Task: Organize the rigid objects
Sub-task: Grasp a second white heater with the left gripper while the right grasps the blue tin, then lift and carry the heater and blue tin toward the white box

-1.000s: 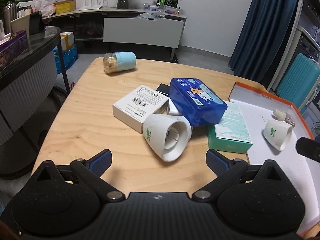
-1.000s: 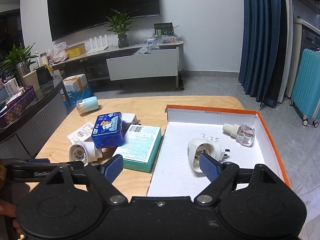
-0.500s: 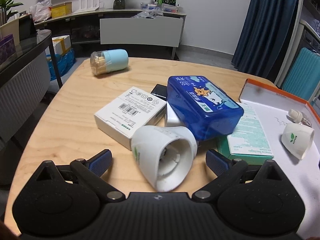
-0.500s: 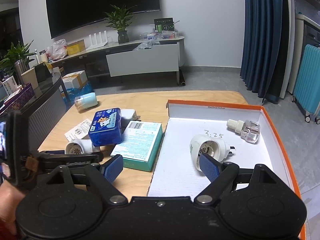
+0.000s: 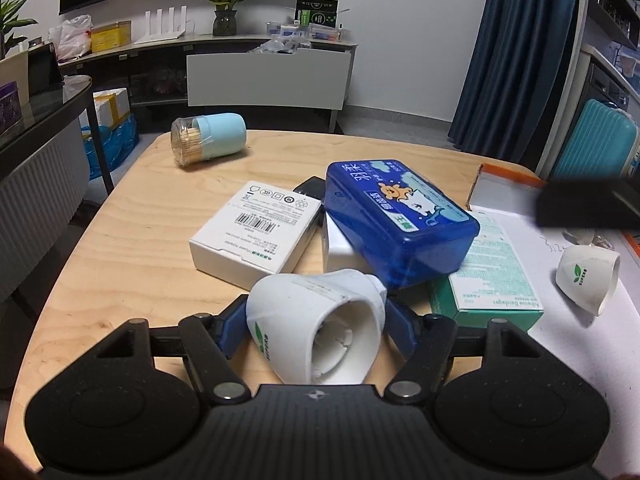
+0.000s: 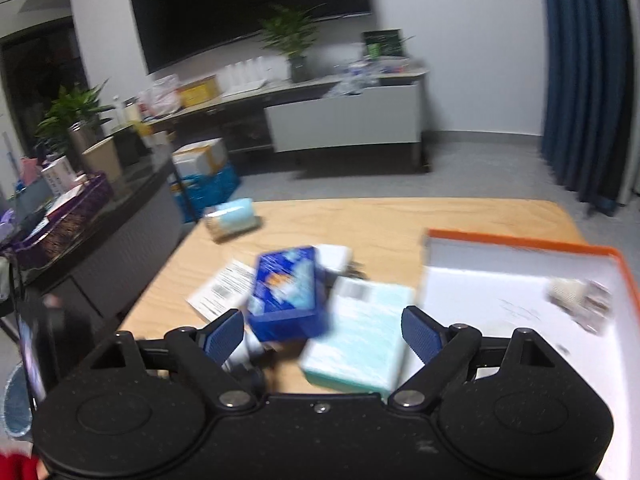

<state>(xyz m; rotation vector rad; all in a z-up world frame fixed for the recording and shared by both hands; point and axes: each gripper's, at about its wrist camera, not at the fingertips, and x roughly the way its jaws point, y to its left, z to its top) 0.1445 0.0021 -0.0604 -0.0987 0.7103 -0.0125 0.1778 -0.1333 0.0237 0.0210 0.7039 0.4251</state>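
Observation:
A white cone-shaped plug-in device (image 5: 304,300) lies on its side on the wooden table (image 5: 132,264). My left gripper (image 5: 316,324) is closing on it, and both blue pads touch its sides. Just behind it a blue plastic box (image 5: 396,220) leans on a white box (image 5: 256,232) and a teal box (image 5: 492,276). My right gripper (image 6: 324,330) hovers over that pile in a blurred view, above the blue box (image 6: 286,292) and teal box (image 6: 360,344). Its jaws are opening wide and grip nothing.
An orange-rimmed white tray (image 5: 504,174) at the right holds a second white cone device (image 5: 586,276). A light-blue toothpick holder (image 5: 208,140) lies at the table's far left. A dark blurred bar, apparently the other gripper (image 5: 588,206), crosses the right edge.
My left jaws have closed from wide open onto the white cone device. My right gripper has swung left, from over the tray to over the pile of boxes.

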